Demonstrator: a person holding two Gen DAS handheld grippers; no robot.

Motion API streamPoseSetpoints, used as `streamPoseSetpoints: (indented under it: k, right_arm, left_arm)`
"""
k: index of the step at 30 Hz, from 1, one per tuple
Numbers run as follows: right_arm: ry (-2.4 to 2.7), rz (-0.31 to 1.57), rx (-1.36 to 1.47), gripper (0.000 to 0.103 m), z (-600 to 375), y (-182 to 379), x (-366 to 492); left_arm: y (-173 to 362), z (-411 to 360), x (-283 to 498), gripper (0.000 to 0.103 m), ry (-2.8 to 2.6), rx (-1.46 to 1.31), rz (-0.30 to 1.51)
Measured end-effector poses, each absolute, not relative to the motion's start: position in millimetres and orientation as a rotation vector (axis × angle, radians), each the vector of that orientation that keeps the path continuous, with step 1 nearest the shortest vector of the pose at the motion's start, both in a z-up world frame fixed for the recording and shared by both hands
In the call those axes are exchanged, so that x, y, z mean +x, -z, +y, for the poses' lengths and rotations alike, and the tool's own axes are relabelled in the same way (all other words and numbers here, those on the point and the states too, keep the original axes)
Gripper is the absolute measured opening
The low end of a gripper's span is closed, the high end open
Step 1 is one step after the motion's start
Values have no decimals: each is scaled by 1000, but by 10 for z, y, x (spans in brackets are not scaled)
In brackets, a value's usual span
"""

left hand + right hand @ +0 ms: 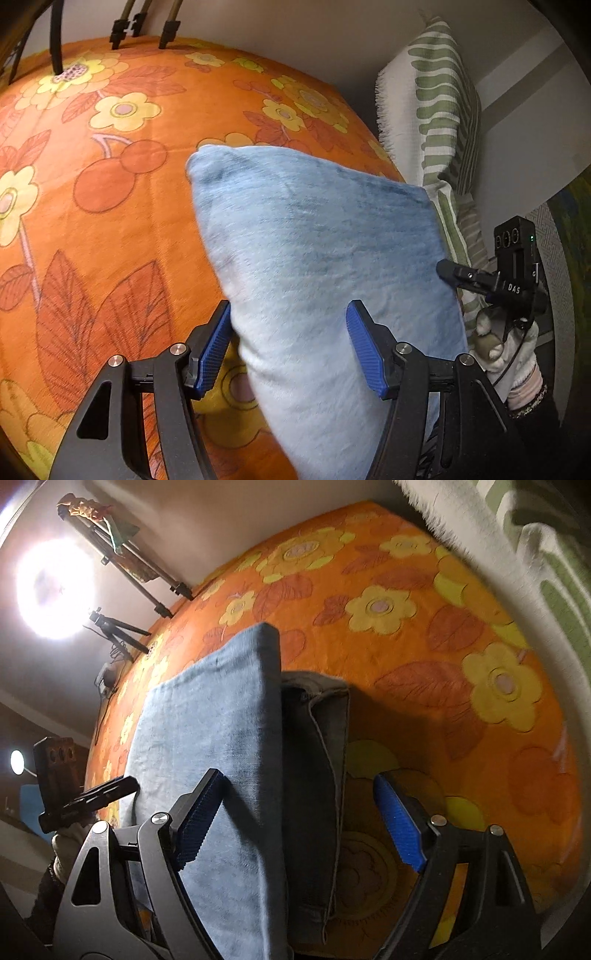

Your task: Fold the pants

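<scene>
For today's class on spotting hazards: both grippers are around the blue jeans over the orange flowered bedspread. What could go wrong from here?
1. Both the left gripper and the right gripper have their jaws spread wide around the jeans, so the fold may slip out and fall open.
2. A loose layer hangs beside the main fold and may bunch.
3. The striped pillow sits close and could be knocked.

The pants (325, 258) lie folded on the bedspread (110, 206), a pillow (436, 122) beyond them.
</scene>
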State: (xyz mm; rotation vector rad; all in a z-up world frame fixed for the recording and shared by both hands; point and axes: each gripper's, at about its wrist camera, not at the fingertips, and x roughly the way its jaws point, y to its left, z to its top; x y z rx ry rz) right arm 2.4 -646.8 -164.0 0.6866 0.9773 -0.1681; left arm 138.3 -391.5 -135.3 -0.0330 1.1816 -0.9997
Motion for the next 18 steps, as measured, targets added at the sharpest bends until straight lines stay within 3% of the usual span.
streamPoseSetpoints:
  k: [7, 11, 12, 13, 15, 18]
  right_arm:
    - [92, 956, 669, 87, -6398, 1704, 137]
    - [41, 948, 666, 69, -6315, 1734, 199]
    - [33, 948, 672, 57, -6304, 1742, 214]
    - [31, 951, 678, 56, -6297, 1752, 228]
    - [38, 951, 680, 40, -6263, 1757, 246]
    - [68, 939, 680, 30, -6210, 1707, 237]
  left_arm:
    - [1354, -3987, 1364, 62, 1011, -42, 1158]
    - [1361, -4012, 1357, 60, 1019, -58, 1144]
    - [1367, -4013, 1357, 51, 1016, -62, 1139]
    - [1371, -4020, 1359, 45, 1015, -69, 1139]
    - [1361, -4046, 1350, 29, 1016, -68, 1125]
    - [1268, -4086, 1313, 18, 1028, -47, 1084]
